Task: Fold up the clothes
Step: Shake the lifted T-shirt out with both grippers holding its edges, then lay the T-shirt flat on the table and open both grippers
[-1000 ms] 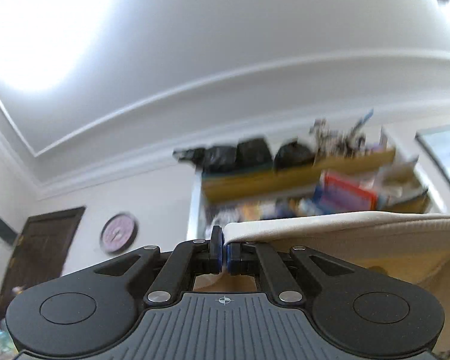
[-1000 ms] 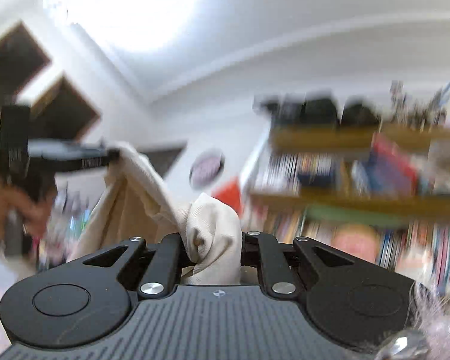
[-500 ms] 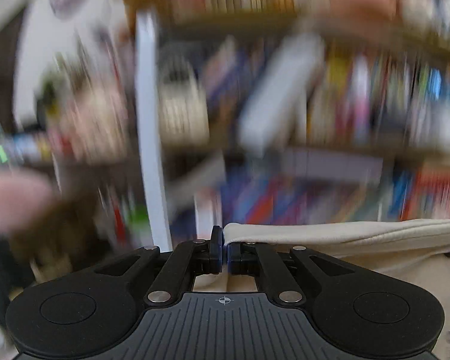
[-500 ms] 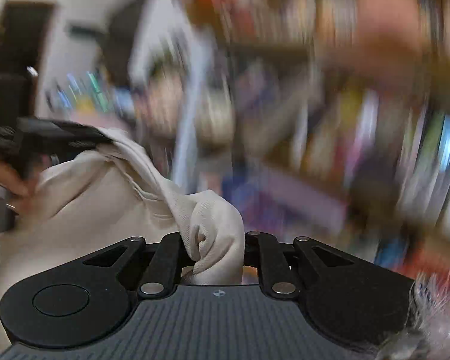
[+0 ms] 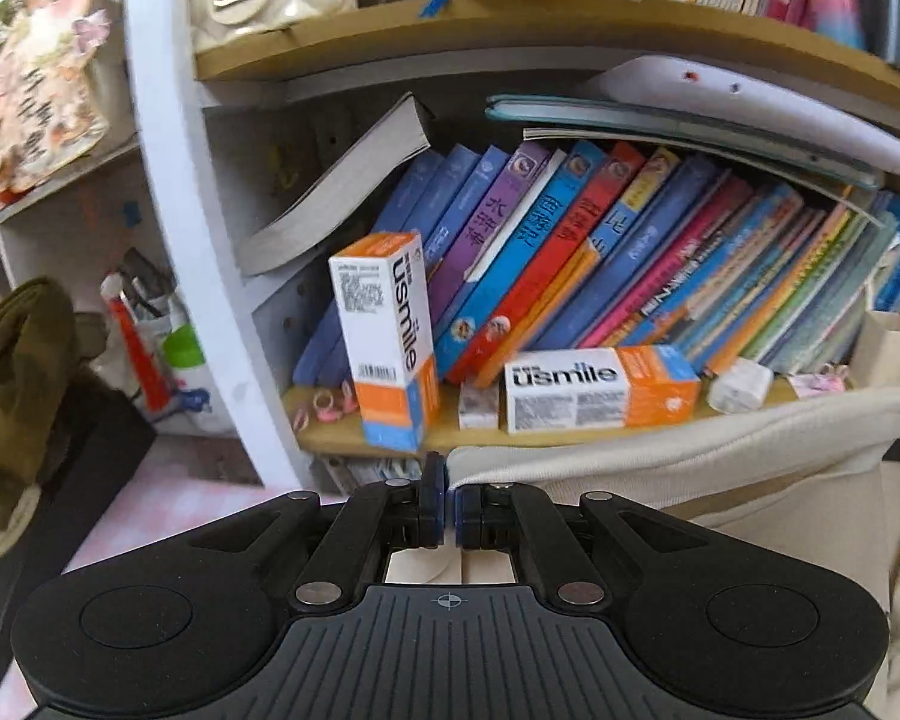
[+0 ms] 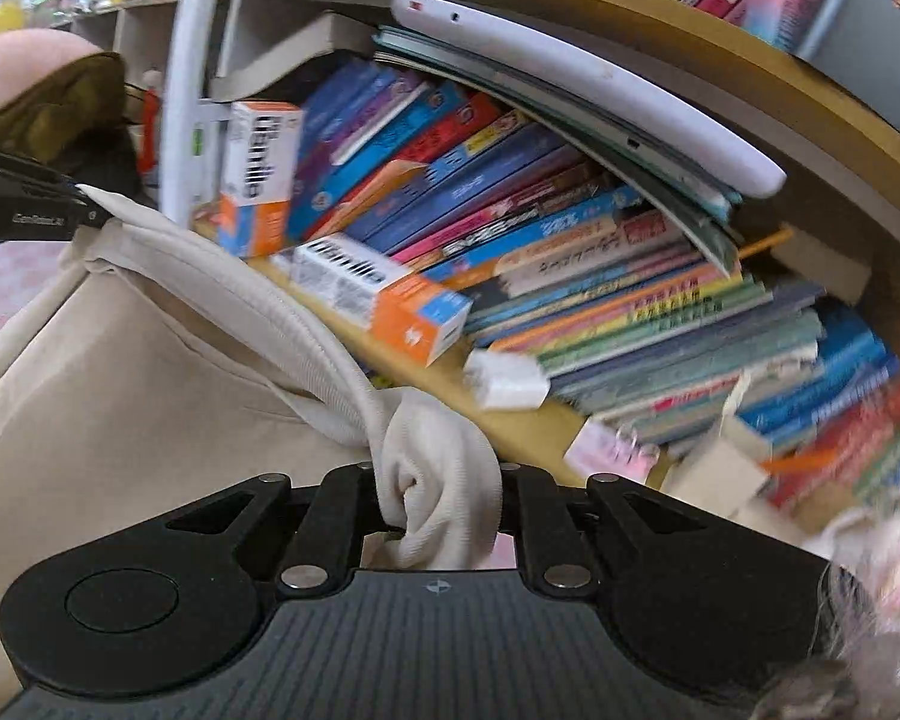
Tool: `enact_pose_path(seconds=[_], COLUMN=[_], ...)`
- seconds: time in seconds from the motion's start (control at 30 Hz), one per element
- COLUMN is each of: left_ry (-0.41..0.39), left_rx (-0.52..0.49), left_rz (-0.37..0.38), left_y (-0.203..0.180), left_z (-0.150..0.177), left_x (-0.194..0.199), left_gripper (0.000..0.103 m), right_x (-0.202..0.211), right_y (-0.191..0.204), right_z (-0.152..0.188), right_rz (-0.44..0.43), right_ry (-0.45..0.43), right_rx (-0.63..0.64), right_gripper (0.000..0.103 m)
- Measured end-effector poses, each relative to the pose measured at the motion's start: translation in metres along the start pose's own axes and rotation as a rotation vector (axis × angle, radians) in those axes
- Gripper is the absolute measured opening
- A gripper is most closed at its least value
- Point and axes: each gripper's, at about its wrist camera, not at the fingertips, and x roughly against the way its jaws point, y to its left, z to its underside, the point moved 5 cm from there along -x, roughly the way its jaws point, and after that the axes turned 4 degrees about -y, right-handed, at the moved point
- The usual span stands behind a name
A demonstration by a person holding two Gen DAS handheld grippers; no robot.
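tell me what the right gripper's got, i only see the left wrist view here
Observer: The right gripper is shut on a thick bunched wad of the cream garment.
Operator: is the cloth slack between the two grippers
Observer: No, its ribbed edge runs fairly taut from that wad up to the left gripper, at the far left of the right wrist view.
Operator: anything under the cloth
Observer: A pink checked surface shows just past the garment's left side.

Two usmile boxes [image 5: 390, 336] — one cream garment [image 6: 120, 390], two grippers [image 5: 449, 507]
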Motion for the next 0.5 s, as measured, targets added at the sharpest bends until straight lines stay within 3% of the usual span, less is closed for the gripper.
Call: enact_pose_path(seconds=[0.1,0.2,0.23,0.27,0.3,0.33,0.4,0.5], left_ry=[0.011,0.087,0.109,0.125,0.129,0.121,0.106,0.090], left_rx=[-0.019,-0.029,-0.032,-0.032,-0.032,-0.032,-0.031,-0.036], left_rz=[-0.005,-0.008,-0.011,-0.014,-0.012,-0.003,0.015,0.039], left_y=[-0.001,-0.003,-0.002,-0.001,0.001,0.004,0.009,0.017], left_z=[-0.007,-0.004,-0.001,0.002,0.006,0.011,0.021,0.036], left_x=[-0.017,-0.033,-0.036,-0.037,-0.034,-0.027,-0.013,0.009], left_gripper=[0.006,0.014,0.025,0.034,0.055,0.072,0.078,0.078], right_x=[-0.025,-0.047,-0.053,-0.056,-0.060,-0.060,-0.052,-0.033], right_y=[-0.007,-0.009,-0.008,-0.007,-0.006,-0.005,-0.004,-0.006], right_z=[-0.011,-0.011,-0.009,-0.005,-0.002,0.002,0.009,0.023], right_rz=[0.026,0.029,0.026,0.024,0.022,0.016,-0.001,-0.019], right_ry=[0.020,0.071,0.095,0.119,0.144,0.157,0.153,0.159], right_rx=[-0.013,-0.041,-0.047,-0.050,-0.053,-0.056,-0.066,-0.092], right_gripper=[0.012,0.014,0.016,0.027,0.043,0.053,0.060,0.061])
